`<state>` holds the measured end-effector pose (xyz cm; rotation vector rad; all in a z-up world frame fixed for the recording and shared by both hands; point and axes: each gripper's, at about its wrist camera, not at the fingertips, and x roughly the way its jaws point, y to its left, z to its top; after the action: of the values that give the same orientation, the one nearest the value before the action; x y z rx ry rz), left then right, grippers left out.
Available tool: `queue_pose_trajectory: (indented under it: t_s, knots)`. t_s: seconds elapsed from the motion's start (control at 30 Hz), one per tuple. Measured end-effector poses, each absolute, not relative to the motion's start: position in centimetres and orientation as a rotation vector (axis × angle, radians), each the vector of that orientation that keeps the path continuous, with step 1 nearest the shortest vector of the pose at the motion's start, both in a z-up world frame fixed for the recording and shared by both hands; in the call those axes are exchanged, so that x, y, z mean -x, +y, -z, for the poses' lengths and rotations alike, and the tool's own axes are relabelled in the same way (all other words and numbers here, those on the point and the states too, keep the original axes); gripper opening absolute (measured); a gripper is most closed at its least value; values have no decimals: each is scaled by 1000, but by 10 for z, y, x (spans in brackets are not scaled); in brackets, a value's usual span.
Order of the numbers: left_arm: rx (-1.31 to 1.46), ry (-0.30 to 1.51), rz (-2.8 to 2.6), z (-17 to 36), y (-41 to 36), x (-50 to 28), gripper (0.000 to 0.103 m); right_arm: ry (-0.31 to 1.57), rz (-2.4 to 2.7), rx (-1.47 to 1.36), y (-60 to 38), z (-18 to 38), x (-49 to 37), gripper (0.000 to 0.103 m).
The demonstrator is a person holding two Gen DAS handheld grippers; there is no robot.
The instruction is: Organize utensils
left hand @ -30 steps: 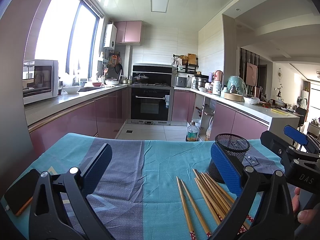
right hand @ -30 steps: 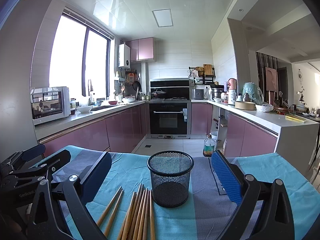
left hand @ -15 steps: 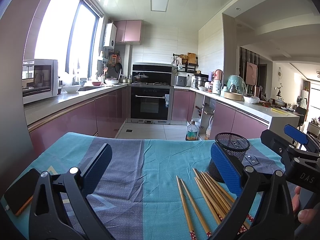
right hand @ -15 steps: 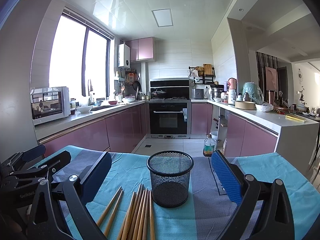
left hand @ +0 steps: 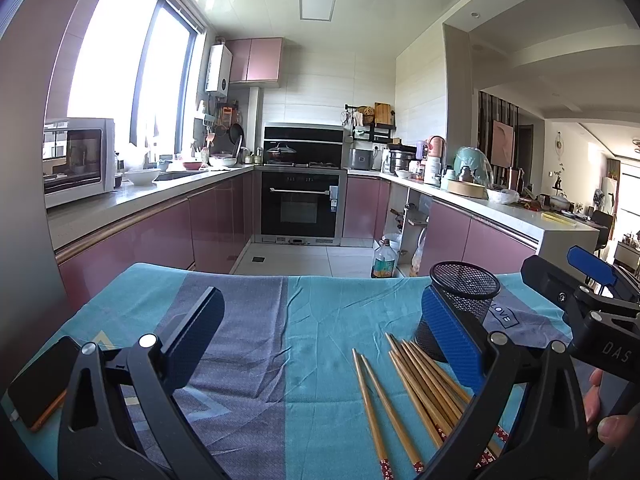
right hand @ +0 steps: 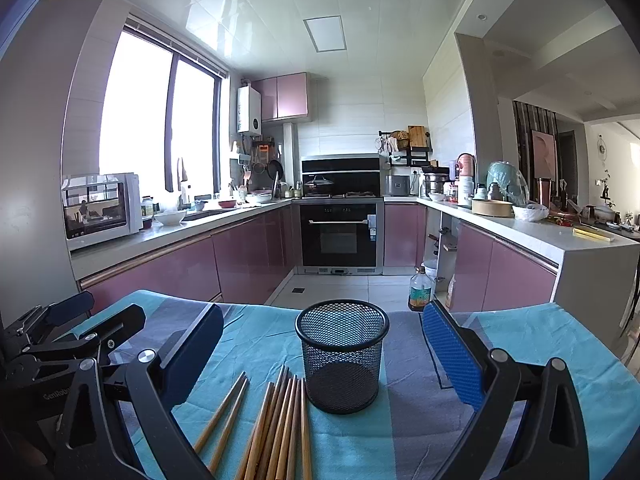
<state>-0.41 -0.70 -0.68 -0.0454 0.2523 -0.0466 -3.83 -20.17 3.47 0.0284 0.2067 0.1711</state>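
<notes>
Several wooden chopsticks [left hand: 416, 392] lie in a loose bundle on the blue tablecloth [left hand: 320, 320], with two more a little apart on the left. A black mesh cup [left hand: 464, 300] stands upright and empty just behind them. In the right wrist view the mesh cup [right hand: 342, 356] is centred between the fingers, with the chopsticks [right hand: 280, 424] in front of it to the left. My left gripper [left hand: 320, 332] is open above the cloth, left of the chopsticks. My right gripper [right hand: 322, 344] is open too, holding nothing. Each gripper shows at the edge of the other's view.
A dark phone [left hand: 40, 384] lies at the table's left corner. Past the table's far edge [left hand: 320, 278] is a kitchen floor with a bottle [left hand: 384, 260], pink cabinets and an oven. A hand [left hand: 604, 408] holds the right gripper's handle.
</notes>
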Motion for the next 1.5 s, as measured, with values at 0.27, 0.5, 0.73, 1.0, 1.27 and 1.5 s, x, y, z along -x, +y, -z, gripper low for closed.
queue_pose_trajectory:
  t_s: [0.27,0.5,0.73,1.0,1.27,1.5]
  knots:
    - [41,271,49,8,-7,4,97,222,-176,-32,-205,-33,35,97]
    - [14,351,51,13,-8,-7,97,311,-201,-27,-207,-25,24,97]
    - [-16,475,92,26,-8,-27,96,528,-240,1,-206,3,2,90]
    - [-78,591,139,48,-19,-47,86,723,-296,36,-196,32,-16,68]
    - [-104,718,201,71,-30,-68,73,836,-305,30,-196,44,-31,45]
    - [-118,780,248,84,-36,-74,67,869,-302,40,-193,51,-36,37]
